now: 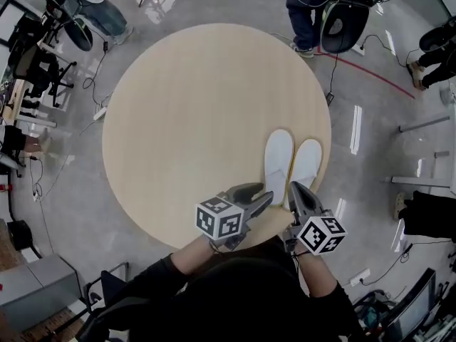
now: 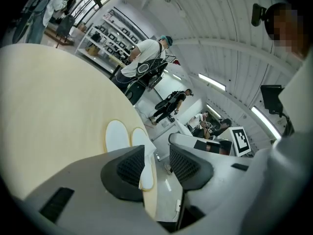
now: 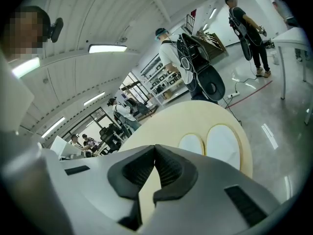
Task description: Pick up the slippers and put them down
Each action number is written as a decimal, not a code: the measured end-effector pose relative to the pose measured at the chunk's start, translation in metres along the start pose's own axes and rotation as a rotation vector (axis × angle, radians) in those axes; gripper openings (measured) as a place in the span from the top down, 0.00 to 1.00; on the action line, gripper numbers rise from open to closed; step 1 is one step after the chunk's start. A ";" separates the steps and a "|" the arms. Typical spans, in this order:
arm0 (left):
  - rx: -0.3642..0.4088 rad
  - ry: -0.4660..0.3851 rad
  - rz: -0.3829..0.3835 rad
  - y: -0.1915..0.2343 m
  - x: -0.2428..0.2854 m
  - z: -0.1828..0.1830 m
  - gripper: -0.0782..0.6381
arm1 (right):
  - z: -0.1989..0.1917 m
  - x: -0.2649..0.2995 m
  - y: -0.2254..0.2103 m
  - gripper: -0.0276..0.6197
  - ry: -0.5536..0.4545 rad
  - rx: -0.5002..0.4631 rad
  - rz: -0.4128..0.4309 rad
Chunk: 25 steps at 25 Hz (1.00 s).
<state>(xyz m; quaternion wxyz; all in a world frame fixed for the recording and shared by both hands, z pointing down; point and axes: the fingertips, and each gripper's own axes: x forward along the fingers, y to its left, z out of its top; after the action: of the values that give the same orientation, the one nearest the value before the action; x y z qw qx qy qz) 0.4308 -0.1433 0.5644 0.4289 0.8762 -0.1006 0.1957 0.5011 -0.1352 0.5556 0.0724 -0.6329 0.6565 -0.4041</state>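
Round pale wooden tabletop (image 1: pixel 185 105), left tongs (image 1: pixel 261 194) over its near edge, jaws apart and empty, pair of white flat slippers (image 1: pixel 278 159) lying side by side near the right rim, right tongs (image 1: pixel 294 189) closed on nothing

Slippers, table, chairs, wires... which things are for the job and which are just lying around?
For the job: white slippers, the round table they lie on, left gripper (open), right gripper (shut, empty).
Just lying about: black chair, floor cables, people standing behind.
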 end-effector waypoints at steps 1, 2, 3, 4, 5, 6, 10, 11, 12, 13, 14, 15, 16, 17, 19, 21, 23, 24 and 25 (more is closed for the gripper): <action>0.001 -0.006 -0.001 -0.001 -0.007 -0.001 0.65 | -0.003 0.000 0.009 0.93 0.003 -0.013 0.009; 0.002 -0.011 -0.001 0.000 -0.014 -0.002 0.65 | -0.005 0.001 0.018 0.93 0.004 -0.031 0.017; 0.004 -0.016 -0.001 0.001 -0.022 -0.004 0.65 | -0.007 0.003 0.027 0.93 0.003 -0.052 0.023; 0.006 -0.018 0.000 0.003 -0.030 -0.005 0.65 | -0.009 0.005 0.036 0.93 0.002 -0.074 0.027; 0.008 -0.020 0.001 0.005 -0.038 -0.007 0.65 | -0.011 0.008 0.045 0.93 0.003 -0.096 0.030; 0.010 -0.020 0.002 0.006 -0.045 -0.009 0.65 | -0.014 0.010 0.053 0.93 0.005 -0.113 0.033; 0.009 -0.020 -0.012 0.004 -0.068 -0.019 0.65 | -0.020 0.014 0.080 0.93 0.003 -0.144 0.040; 0.008 -0.019 -0.017 0.003 -0.075 -0.023 0.65 | -0.023 0.014 0.087 0.93 -0.001 -0.152 0.040; 0.012 -0.019 -0.021 0.002 -0.082 -0.027 0.65 | -0.027 0.013 0.095 0.93 -0.004 -0.162 0.037; 0.023 -0.017 -0.021 0.002 -0.090 -0.031 0.65 | -0.032 0.011 0.102 0.93 -0.005 -0.175 0.032; 0.042 -0.015 -0.019 0.002 -0.096 -0.035 0.65 | -0.036 0.009 0.108 0.93 -0.004 -0.188 0.025; 0.067 -0.014 -0.016 0.002 -0.100 -0.038 0.65 | -0.041 0.007 0.112 0.93 -0.001 -0.201 0.016; 0.091 -0.014 -0.015 0.003 -0.103 -0.039 0.65 | -0.044 0.007 0.113 0.93 0.002 -0.210 0.007; 0.111 -0.016 -0.017 0.005 -0.104 -0.038 0.65 | -0.046 0.007 0.114 0.93 0.005 -0.217 -0.002; 0.127 -0.023 -0.027 0.011 -0.110 -0.037 0.65 | -0.053 0.009 0.120 0.93 0.008 -0.227 -0.013; 0.128 -0.023 -0.040 0.016 -0.123 -0.040 0.65 | -0.063 0.009 0.133 0.93 0.007 -0.229 -0.018; 0.130 -0.014 -0.052 0.018 -0.140 -0.044 0.65 | -0.072 0.008 0.150 0.93 -0.002 -0.227 -0.023; 0.133 -0.007 -0.060 0.018 -0.148 -0.047 0.65 | -0.075 0.007 0.159 0.93 -0.010 -0.227 -0.026; 0.137 0.000 -0.068 0.018 -0.156 -0.049 0.65 | -0.077 0.006 0.168 0.93 -0.018 -0.230 -0.030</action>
<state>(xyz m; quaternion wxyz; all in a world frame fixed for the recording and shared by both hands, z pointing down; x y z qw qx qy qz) 0.2708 -0.1142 0.5371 0.3742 0.9064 -0.0568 0.1875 0.3238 -0.1277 0.5047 -0.0007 -0.6503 0.6883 -0.3214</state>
